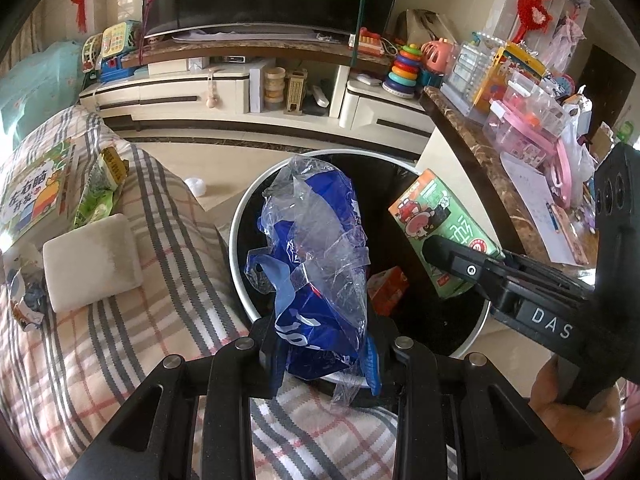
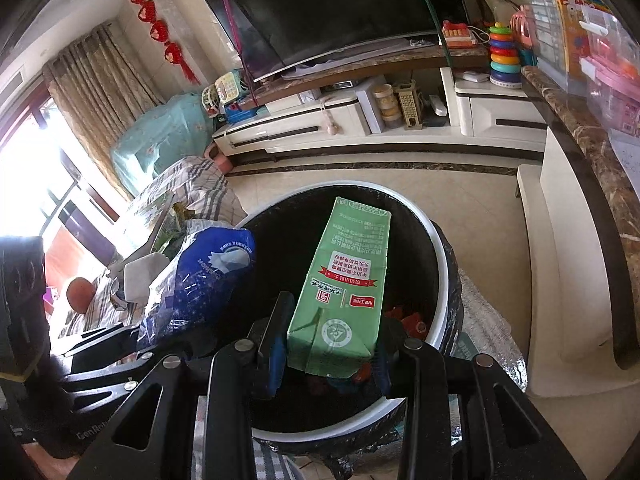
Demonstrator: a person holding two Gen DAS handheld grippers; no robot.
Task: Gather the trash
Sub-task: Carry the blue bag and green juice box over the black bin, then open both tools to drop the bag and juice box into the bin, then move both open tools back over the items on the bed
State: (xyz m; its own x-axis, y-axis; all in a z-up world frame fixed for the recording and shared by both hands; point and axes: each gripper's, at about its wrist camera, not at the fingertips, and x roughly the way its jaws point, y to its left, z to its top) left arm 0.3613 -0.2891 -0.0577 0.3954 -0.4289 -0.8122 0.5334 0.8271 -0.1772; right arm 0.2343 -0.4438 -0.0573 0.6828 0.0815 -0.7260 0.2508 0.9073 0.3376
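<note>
My left gripper [image 1: 326, 354] is shut on a crumpled blue and clear plastic bag [image 1: 320, 256], held over the near rim of the round black trash bin [image 1: 240, 216]. The same plastic bag [image 2: 200, 280] shows at the left of the right wrist view. My right gripper [image 2: 332, 354] is shut on a green milk carton [image 2: 348, 280], which hangs over the mouth of the trash bin [image 2: 440, 256]. From the left wrist view that milk carton [image 1: 440, 220] hangs tilted above the bin's right side. Red wrappers [image 1: 388, 290] lie inside the bin.
A plaid-covered sofa [image 1: 160, 320] at the left carries a picture book [image 1: 32, 192], a green snack bag [image 1: 98, 192], a white pad [image 1: 92, 260] and a crumpled wrapper [image 1: 26, 300]. A marble-topped counter [image 1: 492, 184] with toys stands right of the bin. A TV cabinet [image 1: 248, 92] lines the far wall.
</note>
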